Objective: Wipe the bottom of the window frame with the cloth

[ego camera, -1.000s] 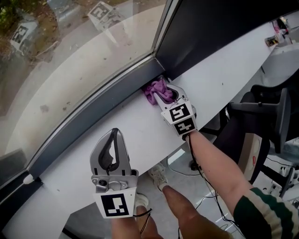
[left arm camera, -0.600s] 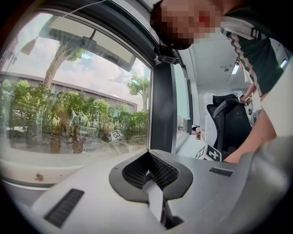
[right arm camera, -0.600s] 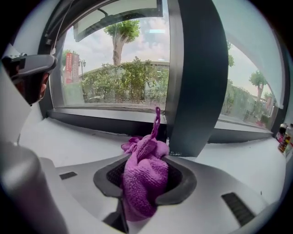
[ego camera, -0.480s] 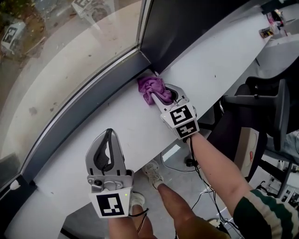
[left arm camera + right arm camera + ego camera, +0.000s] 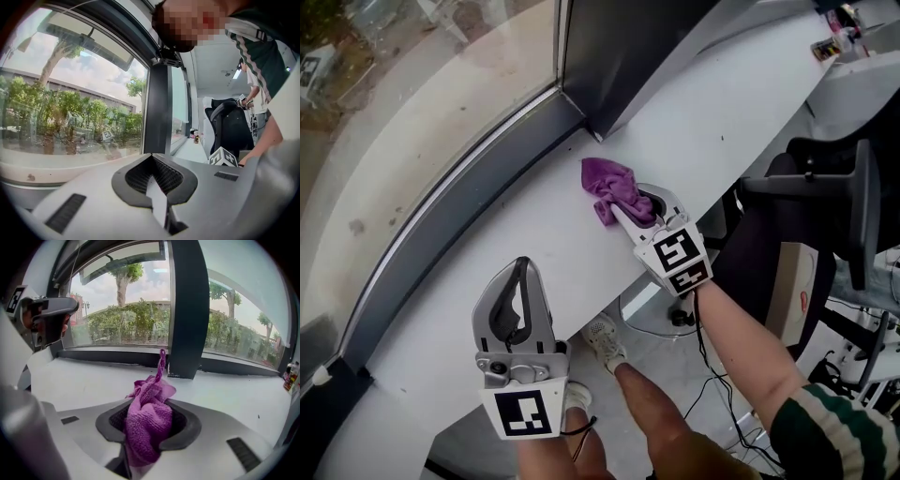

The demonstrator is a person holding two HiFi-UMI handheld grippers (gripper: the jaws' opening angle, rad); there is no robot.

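Note:
A purple cloth is bunched in my right gripper, which is shut on it. The cloth hangs over the white sill, a short way back from the dark bottom rail of the window frame and the dark upright post. My left gripper is shut with nothing in it, near the sill's front edge, to the left of the right one.
The window glass lies beyond the rail. A black office chair stands to the right of the sill. Small items sit at the sill's far right end. The person's legs and shoe are below the sill's edge.
My right gripper has drawn the purple cloth back from the corner of the frame, away from the bottom rail onto the open sill. The left gripper has stayed in place.

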